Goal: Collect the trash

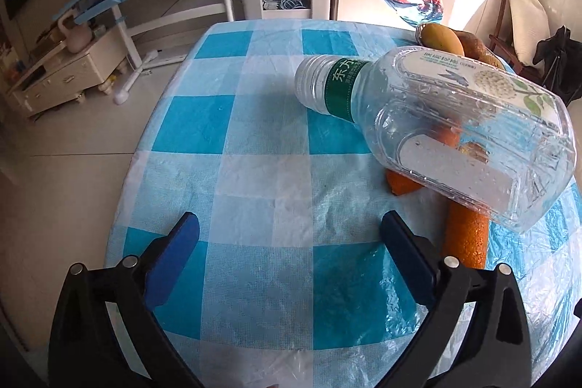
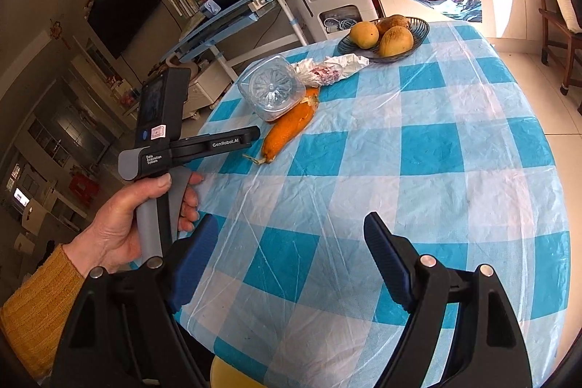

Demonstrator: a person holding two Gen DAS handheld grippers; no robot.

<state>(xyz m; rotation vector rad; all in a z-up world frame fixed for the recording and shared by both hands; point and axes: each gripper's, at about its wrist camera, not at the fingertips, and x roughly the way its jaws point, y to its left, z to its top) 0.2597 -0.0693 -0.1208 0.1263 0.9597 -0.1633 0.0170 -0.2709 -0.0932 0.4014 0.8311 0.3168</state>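
An empty clear plastic bottle (image 1: 436, 130) is lying on its side on the checked counter (image 1: 254, 188), resting across a long orange peel (image 2: 287, 126), with a crumpled wrapper (image 2: 327, 70) just beyond and a fruit bowl (image 2: 418, 28) farther off. The left hand-held gripper (image 1: 291, 228) is standing wide with nothing between its pads, just left of the bottle. The right hand-held gripper (image 2: 291, 231) is gaping too, apparently empty, nearer the counter's edge.

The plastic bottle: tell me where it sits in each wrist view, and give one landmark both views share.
Left wrist: plastic bottle lies on its side at right of centre, neck pointing left, over the orange peel.
Right wrist: upper left of centre, base toward the camera.
Shared landmark: the orange peel lies against the bottle in both views.
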